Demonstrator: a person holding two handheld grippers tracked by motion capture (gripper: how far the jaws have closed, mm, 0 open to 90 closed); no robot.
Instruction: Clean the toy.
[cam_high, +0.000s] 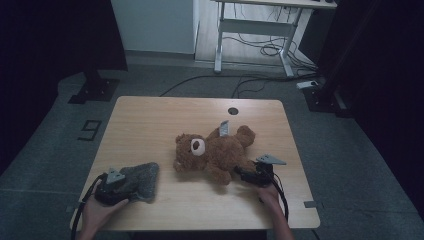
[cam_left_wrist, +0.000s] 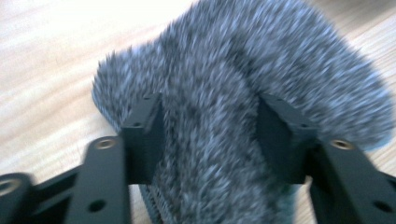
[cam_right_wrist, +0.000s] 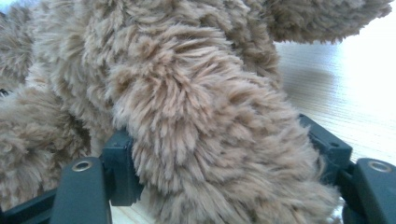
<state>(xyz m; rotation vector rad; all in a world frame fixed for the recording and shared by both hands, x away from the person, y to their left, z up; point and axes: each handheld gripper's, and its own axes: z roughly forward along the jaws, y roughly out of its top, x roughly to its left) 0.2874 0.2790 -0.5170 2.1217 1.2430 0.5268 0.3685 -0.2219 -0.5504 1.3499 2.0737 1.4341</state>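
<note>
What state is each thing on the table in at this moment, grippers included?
Teddy bear: lying on its back on the table, one leg between the right gripper's jaws.
Grey furry cloth: bunched on the table, a fold between the left gripper's jaws.
Left gripper: jaws wide, fur between them; grip unclear.
Right gripper: jaws around the bear's leg, fur against both sides.
Table: wooden, level.

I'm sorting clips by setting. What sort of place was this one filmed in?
Probably a lab or office room set up for recording. A small light wooden table stands on grey carpet, a white height-adjustable desk with loose black cables stands behind it, and dark stand bases flank the table.
</note>
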